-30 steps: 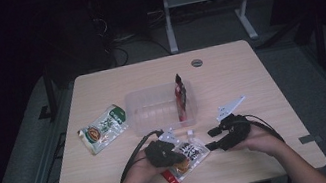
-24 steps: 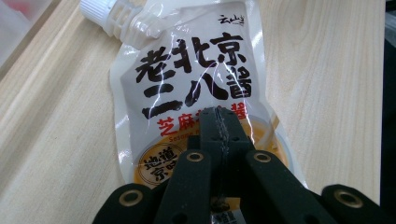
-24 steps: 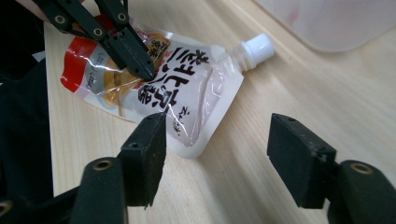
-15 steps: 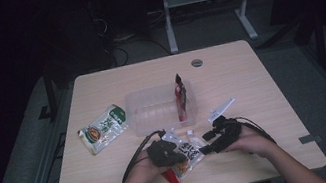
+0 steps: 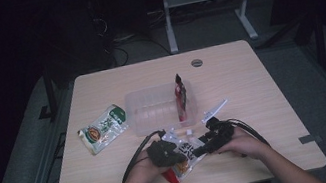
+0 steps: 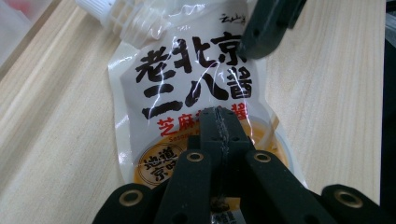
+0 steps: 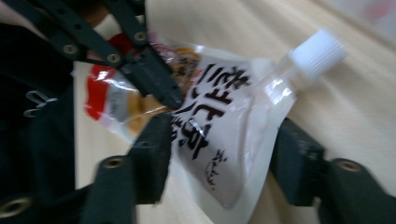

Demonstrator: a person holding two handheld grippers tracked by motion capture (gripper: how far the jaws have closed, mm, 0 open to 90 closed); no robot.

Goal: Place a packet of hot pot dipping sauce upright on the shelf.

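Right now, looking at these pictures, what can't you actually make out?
- Sauce pouch, left gripper view: its lower print is hidden behind the left gripper, whose shut jaws pinch it.
- Right gripper, right gripper view: motion blur hides whether its closing jaws, either side of the pouch, touch it.
- Green snack bag, high view: lettering too small to read.
- Red packet in the clear tray, high view: too dim to identify.

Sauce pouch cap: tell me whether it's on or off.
On. The white ribbed cap sits on the spout of the sauce pouch, which lies flat on the table.
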